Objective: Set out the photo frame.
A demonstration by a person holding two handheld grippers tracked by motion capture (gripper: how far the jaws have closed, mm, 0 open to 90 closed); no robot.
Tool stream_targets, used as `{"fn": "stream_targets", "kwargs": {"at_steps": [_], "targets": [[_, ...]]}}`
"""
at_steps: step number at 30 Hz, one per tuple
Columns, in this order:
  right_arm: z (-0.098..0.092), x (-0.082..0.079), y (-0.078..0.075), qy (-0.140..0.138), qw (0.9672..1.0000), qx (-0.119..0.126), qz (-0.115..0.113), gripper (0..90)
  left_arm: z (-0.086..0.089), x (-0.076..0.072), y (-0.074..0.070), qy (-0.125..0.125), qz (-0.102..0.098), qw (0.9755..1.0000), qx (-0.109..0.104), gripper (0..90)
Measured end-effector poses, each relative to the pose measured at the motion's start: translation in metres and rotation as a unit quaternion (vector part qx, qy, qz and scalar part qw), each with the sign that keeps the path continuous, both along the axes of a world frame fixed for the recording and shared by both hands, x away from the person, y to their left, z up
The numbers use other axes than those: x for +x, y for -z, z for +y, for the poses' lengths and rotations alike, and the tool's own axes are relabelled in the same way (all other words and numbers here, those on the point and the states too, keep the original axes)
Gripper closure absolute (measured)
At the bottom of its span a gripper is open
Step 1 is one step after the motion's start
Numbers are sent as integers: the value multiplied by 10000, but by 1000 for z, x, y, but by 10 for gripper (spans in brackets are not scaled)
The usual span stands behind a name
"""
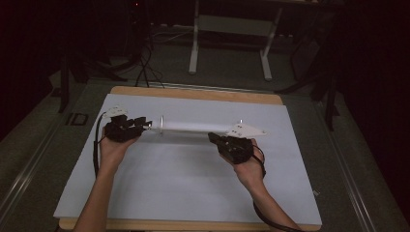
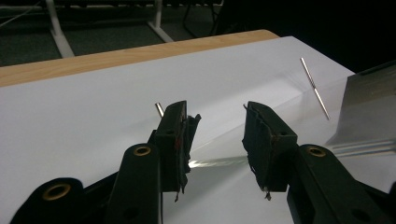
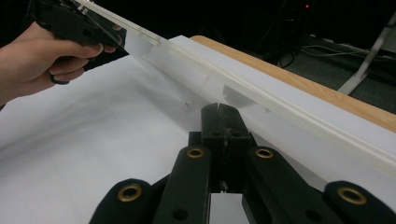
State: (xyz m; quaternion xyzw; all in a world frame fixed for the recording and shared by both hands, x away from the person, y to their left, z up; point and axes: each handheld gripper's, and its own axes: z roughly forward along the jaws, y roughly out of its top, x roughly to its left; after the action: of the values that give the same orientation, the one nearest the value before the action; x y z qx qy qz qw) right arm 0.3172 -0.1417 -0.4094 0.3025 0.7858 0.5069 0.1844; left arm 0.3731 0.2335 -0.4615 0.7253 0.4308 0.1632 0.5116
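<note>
Holding one clear tube [image 1: 196, 127]: right tongs [image 1: 216, 138] clamped on it, left tongs [image 1: 145, 125] apart around its end.

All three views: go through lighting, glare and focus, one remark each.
High view: dim overall, the white sheet the brightest area, surroundings falling to black. Left gripper view: the clear tube at right edge shows glare streaks, and a bright reflection lies between the open jaws of the left gripper. Right gripper view: the tube looks soft, the right gripper sharp.
</note>
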Motion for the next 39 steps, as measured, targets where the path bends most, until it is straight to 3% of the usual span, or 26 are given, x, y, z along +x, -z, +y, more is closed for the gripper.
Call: {"fn": "stream_targets", "kwargs": {"at_steps": [19,28,39], "targets": [[-2,9,-5,102,9999,27,-10,900,10,-7,4,-97,6,9999,136,489],[-4,12,-7,150,9999,56,-29,900,7,-11,3,74,-99,9993,349,436],[-6,16,-8,206,9997,86,-28,900,-3,-16,2,378,-430,9979,296,439]]}}
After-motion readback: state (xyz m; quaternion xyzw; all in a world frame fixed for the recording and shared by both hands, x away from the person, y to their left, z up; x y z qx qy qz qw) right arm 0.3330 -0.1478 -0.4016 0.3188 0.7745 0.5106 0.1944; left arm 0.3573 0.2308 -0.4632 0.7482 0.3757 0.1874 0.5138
